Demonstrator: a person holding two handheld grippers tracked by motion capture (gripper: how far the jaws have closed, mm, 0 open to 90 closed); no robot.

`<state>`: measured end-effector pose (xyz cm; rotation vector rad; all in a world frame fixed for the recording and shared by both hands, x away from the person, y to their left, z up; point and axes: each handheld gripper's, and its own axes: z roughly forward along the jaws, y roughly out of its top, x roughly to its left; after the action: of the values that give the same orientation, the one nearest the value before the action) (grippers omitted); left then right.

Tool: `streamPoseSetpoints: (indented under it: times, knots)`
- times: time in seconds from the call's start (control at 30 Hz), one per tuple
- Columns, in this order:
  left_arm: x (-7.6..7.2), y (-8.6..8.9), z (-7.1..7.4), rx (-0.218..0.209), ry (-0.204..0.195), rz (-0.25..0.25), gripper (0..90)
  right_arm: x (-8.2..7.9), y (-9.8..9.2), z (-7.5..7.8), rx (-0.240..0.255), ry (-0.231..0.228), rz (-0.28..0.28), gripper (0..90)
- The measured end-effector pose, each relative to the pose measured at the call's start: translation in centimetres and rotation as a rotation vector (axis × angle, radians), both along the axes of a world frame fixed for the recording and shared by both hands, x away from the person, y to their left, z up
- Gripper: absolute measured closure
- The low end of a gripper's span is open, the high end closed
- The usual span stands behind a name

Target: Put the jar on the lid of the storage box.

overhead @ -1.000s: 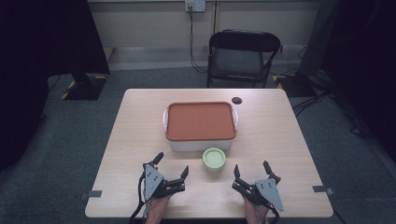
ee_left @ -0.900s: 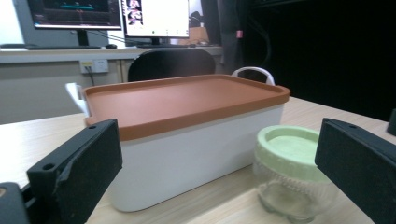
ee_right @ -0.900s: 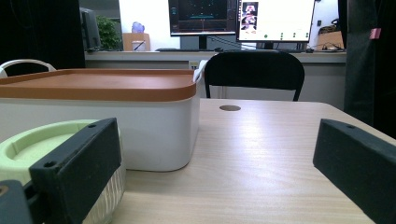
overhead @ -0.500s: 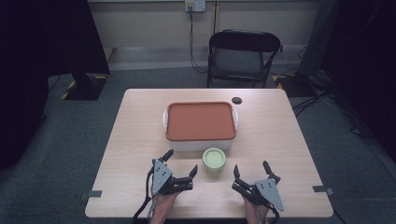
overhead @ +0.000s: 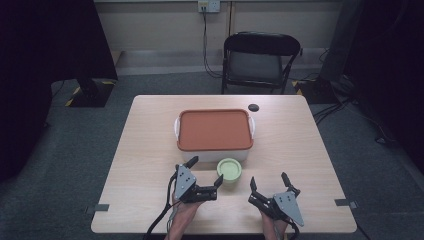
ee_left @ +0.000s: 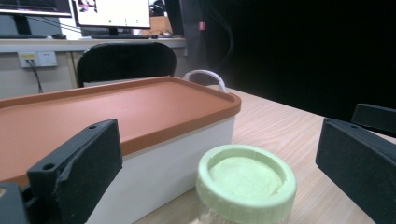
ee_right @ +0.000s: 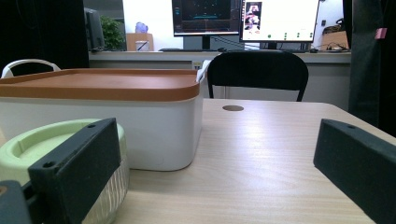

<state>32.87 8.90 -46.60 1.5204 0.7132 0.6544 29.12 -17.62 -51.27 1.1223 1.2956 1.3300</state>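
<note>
The left gripper (overhead: 204, 174) has its fingers (ee_left: 79, 172) spread wide, holding nothing. In the left gripper view the jar with the pale green lid (ee_left: 246, 179) stands low in the middle of the frame, between the two fingers but touching neither. In the high view this jar (overhead: 229, 171) sits at lower centre, just right of the left gripper and just in front of the white box with the orange lid (overhead: 215, 130). The right gripper (overhead: 268, 184), at lower right of the high view, also has its fingers (ee_right: 77, 163) wide and empty, resting low over the counter (overhead: 150, 165), near the jar but apart from it. A small dark disc (overhead: 254, 107) lies on the counter beyond the box, and a black chair (overhead: 260, 60) stands behind the far edge.
</note>
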Motion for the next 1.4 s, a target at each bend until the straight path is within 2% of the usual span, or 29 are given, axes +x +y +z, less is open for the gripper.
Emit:
streamPoseSetpoints:
  times: [0.17, 0.23, 0.37, 0.47, 0.57, 0.67, 1.03, 1.23, 1.4]
  knots:
    - [0.7, -1.0, 0.3, 0.046, 0.003, -0.020, 0.1, 0.0, 0.0, 0.0, 0.000, 0.000, -0.001, 0.0]
    - [0.9, -1.2, 0.5, 0.038, 0.002, -0.025, 0.1, 0.0, 0.0, 0.0, 0.000, 0.000, -0.001, 0.0]
    - [1.1, -1.8, 0.4, 0.056, 0.013, -0.037, 0.1, 0.0, 0.0, 0.0, -0.001, 0.000, 0.000, 0.0]
    - [1.5, -2.4, 0.0, 0.062, 0.040, -0.047, 0.0, 0.0, 0.0, 0.0, 0.000, 0.000, 0.002, 0.0]
    - [1.9, -2.7, -0.2, 0.042, 0.077, -0.054, 0.0, 0.0, 0.0, 0.0, 0.000, 0.000, 0.002, 0.0]
    - [2.0, -3.4, -0.7, 0.091, 0.080, -0.054, 0.0, 0.0, 0.0, 0.0, 0.000, 0.000, 0.002, 0.0]
    - [2.5, -4.7, -1.4, 0.139, 0.119, -0.062, 0.1, 0.0, 0.0, 0.0, 0.000, 0.000, 0.004, 0.0]
    - [2.9, -5.1, -2.0, 0.168, 0.153, -0.050, 0.2, 0.0, 0.0, 0.0, -0.001, 0.000, 0.006, 0.0]
    - [3.1, -5.6, -2.6, 0.189, 0.162, -0.039, 1.4, 0.0, 0.0, 0.0, 0.000, 0.000, 0.006, 0.0]
